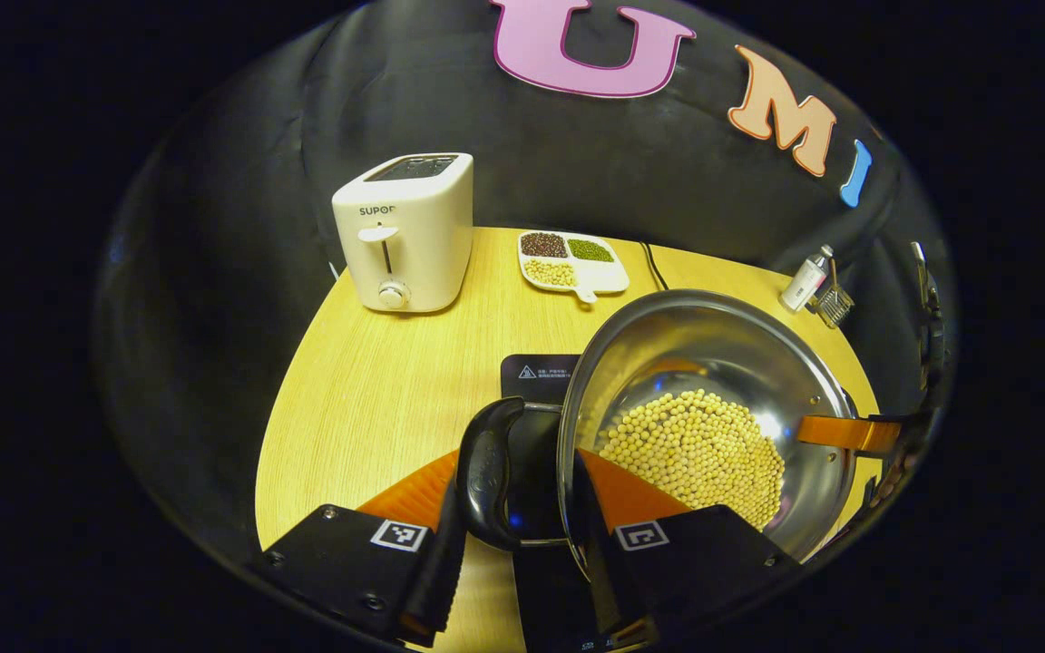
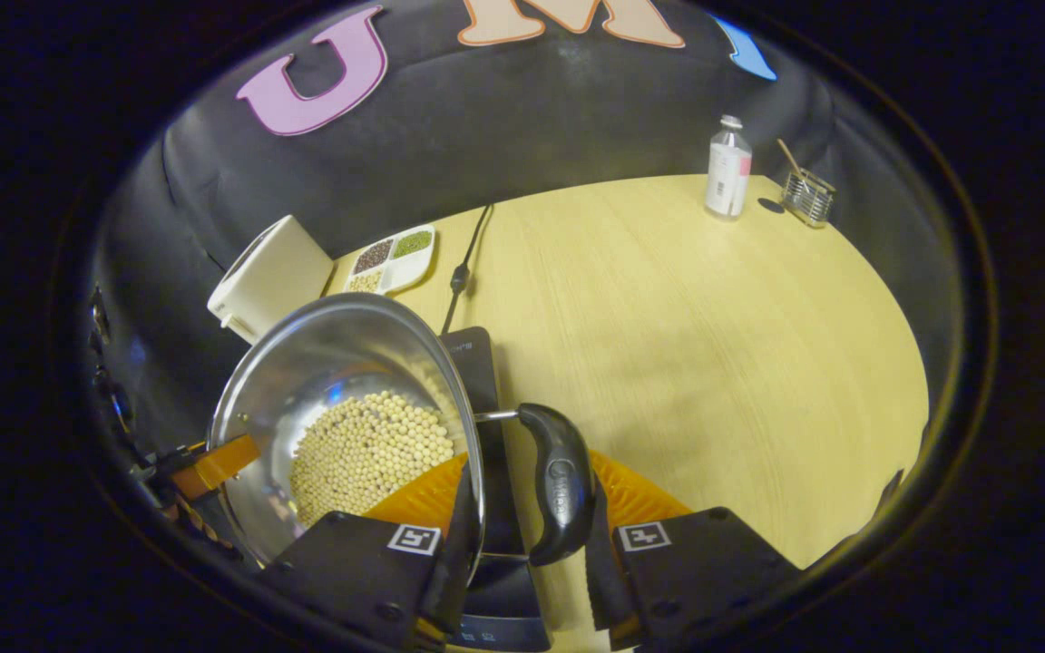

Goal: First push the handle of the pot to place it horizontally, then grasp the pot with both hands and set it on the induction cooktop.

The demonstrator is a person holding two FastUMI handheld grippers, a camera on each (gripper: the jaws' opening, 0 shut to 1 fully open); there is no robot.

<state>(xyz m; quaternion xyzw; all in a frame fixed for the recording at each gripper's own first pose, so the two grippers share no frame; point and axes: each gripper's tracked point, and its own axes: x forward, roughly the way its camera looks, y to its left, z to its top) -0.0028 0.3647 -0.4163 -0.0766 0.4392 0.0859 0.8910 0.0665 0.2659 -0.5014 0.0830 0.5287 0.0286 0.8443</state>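
Note:
A steel pot (image 1: pixel 668 354) holding soybeans (image 1: pixel 699 453) hangs over the black induction cooktop (image 1: pixel 536 372). Its black left handle (image 1: pixel 489 472) sits between my left gripper's (image 1: pixel 520 508) fingers, one finger outside the handle and one inside the rim. In the right gripper view the pot (image 2: pixel 323 354) has its other black handle (image 2: pixel 563 481) clamped by my right gripper (image 2: pixel 530 517), again with one finger inside the rim. The cooktop (image 2: pixel 477 363) lies under the pot. Whether the pot rests on it I cannot tell.
A white toaster (image 1: pixel 405 231) stands at the table's far left, with a divided dish of beans (image 1: pixel 572 263) beside it. A power cord (image 2: pixel 463 268) runs back from the cooktop. A bottle (image 2: pixel 727 168) and a wire holder (image 2: pixel 806 195) stand at the far right of the wooden table (image 2: pixel 713 345).

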